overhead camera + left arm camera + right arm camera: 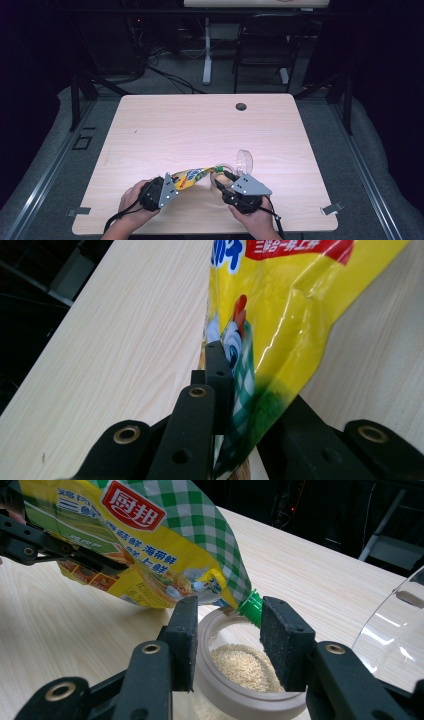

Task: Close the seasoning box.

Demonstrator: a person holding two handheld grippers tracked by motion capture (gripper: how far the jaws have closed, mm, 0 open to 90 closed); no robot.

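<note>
Seasoning pouch [192,177], yellow w/ green-check top and red label, is held tilted over the near-middle of the bench [200,125], its green spout [251,607] pointing down-right over the mouth of a small jar [240,690]. Jar has a white rim and holds pale granules [245,666], part-filled. Spout tip sits just above the jar's far rim; can't tell if anything is flowing.

Left gripper [167,190], at near left, pinches the pouch's bottom end: in the left gripper view the black fingers [218,370] are pressed tight on the foil, pouch running away from them toward the jar. Person's left hand [132,197] wraps the gripper body.

Right gripper [227,182], near right of the pouch, sits around the jar: in the right gripper view its fingers [282,645] stand either side of the jar's rim, left one about touching the glass, right one w/ a slight gap, so spread and not clearly pressing. Right hand [255,215] holds it from the near edge.

Clear lid [244,161] stands on edge just beyond the jar, to its right. Farther off, round cable hole [241,106] near the bench's far edge. Beyond the bench: dark floor, black chair [265,45], white desk leg [206,50].
</note>
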